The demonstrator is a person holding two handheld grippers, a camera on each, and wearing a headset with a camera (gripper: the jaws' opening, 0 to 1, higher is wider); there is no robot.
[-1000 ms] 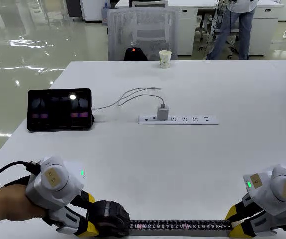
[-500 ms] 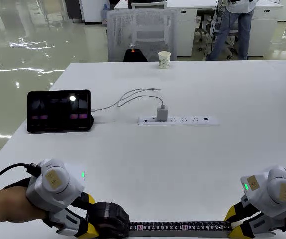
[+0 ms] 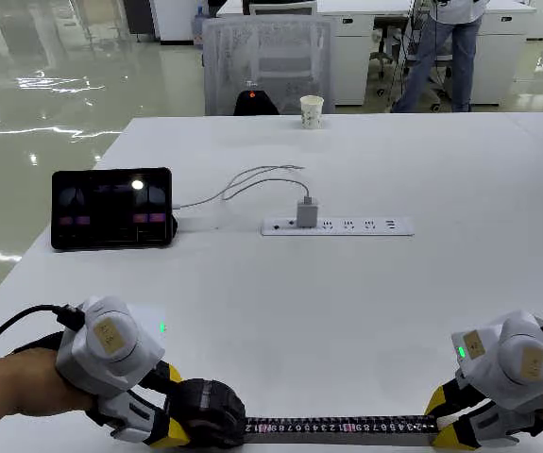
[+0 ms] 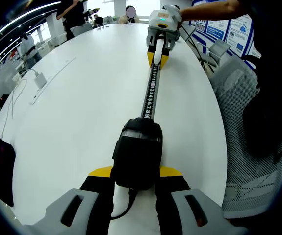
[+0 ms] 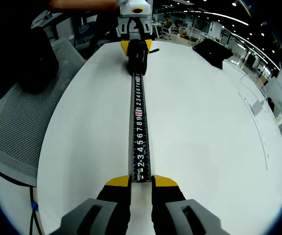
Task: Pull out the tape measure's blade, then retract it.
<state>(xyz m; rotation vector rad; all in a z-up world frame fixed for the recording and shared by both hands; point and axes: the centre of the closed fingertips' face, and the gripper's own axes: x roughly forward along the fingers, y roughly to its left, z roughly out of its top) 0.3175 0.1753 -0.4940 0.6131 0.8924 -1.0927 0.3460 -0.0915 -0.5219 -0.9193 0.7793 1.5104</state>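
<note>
Barely anything has been moved since earlier: the flat black numbered blade [image 3: 342, 427] is kept stretched along the near edge of the white table [image 3: 347, 302], its rounded black plastic case [image 3: 210, 415] clamped by the left gripper [image 3: 172, 429] at near left and its tip pinched by the right gripper [image 3: 446, 420], so only retraction is judged left.

Open-plan office, white desks [image 3: 354, 57], mesh chair [image 3: 271, 57], glossy floor [image 3: 63, 85]

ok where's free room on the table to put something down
Bare: the wide band of table between strip and blade, and all right of the strip. Crowded: the near edge, left gripper on the case, right gripper on the blade; far left, tablet and cable.
</note>
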